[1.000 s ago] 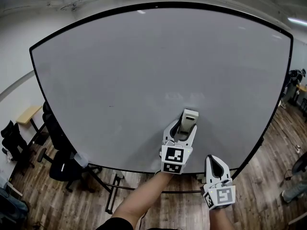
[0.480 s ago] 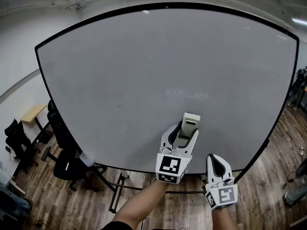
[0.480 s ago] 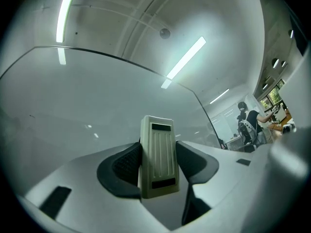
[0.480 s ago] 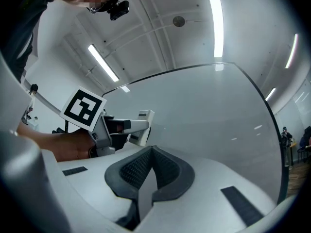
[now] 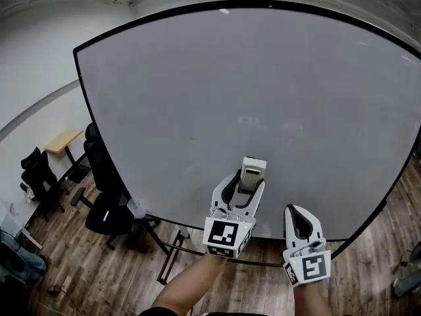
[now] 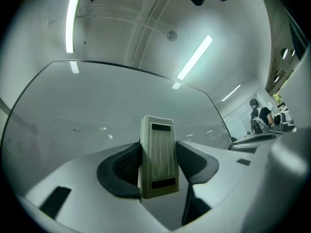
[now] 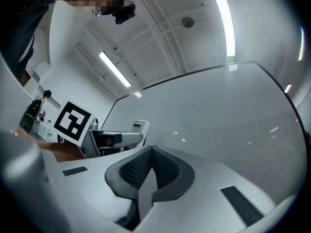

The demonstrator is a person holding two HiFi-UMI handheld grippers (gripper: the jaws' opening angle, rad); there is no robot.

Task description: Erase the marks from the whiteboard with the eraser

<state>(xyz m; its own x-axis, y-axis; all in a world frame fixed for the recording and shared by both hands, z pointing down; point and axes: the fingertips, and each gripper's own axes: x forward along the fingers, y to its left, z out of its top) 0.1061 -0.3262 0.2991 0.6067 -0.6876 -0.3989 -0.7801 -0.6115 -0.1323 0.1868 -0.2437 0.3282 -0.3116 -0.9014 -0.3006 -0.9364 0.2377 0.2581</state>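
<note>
The eraser (image 5: pixel 252 174) is a pale, ribbed block standing upright in the left claw (image 5: pixel 243 188). In the left gripper view both dark pads press against its long sides, and its top end sticks out past the claw's tips (image 6: pixel 158 157). It is held in front of the lower middle of the whiteboard (image 5: pixel 263 78). Whether its far face touches the board cannot be told.

Above the eraser, a little to the right, faint smudged marks (image 5: pixel 250 120) show on the grey surface. A small dark speck (image 5: pixel 193 138) sits further left.

The right claw (image 5: pixel 300 220) hangs lower and to the right of the left one, well short of the board. In the right gripper view its padded jaws are pressed together with nothing between them (image 7: pixel 150 171). That view also shows the left claw and eraser (image 7: pixel 140 126) off to its left.

The whiteboard has a black frame and stands on a wheeled stand over a wooden floor (image 5: pixel 99 275). To the left are black office chairs (image 5: pixel 105 209), with a small wooden bench (image 5: pixel 64 139) against the wall beyond them.
</note>
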